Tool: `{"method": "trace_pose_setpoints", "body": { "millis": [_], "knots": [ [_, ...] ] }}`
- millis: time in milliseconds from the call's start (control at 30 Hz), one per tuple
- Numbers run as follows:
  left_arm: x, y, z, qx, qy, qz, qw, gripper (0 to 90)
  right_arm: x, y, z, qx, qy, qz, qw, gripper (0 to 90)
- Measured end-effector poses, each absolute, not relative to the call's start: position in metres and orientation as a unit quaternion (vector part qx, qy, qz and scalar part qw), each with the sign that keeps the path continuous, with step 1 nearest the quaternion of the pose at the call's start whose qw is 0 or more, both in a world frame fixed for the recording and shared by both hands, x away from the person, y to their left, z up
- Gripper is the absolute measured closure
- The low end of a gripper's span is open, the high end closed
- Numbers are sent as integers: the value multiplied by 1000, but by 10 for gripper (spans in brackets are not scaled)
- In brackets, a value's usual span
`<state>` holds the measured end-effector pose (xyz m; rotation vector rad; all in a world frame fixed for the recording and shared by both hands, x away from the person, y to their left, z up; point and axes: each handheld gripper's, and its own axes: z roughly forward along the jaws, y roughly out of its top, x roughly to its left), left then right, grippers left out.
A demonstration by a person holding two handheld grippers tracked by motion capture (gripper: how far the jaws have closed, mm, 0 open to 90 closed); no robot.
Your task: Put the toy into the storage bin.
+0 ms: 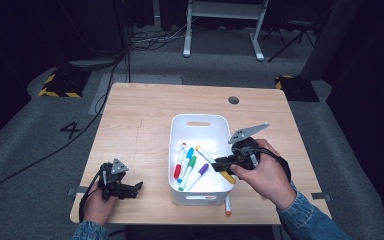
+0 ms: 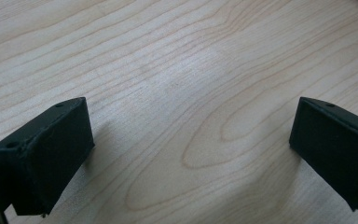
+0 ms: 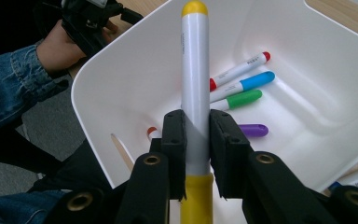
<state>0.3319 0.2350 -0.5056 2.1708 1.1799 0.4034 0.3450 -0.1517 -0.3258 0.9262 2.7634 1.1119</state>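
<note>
Right gripper view showed the right gripper (image 3: 196,140) clamped on a white yellow-capped marker (image 3: 195,70), its long axis running straight ahead above the white plastic bin (image 3: 121,70); the left gripper (image 2: 191,154) rested open on the wooden table (image 2: 191,60).

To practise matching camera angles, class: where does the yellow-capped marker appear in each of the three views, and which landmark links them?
High view: the yellow-capped marker lies right of centre, slanting over the white bin, gripped by the right tongs.
Left gripper view: not in it.
Right gripper view: yellow-capped marker upright at centre.
Shared landmark: the white bin in high and right gripper views.
</note>
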Motion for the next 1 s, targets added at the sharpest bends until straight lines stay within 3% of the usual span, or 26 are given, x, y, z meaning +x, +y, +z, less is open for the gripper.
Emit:
{"method": "trace_pose_setpoints", "body": {
  "millis": [1000],
  "knots": [
    [332, 235, -506, 823, 448, 153, 314, 0, 346, -130, -370, 266, 919, 290, 8, 770]
  ]
}}
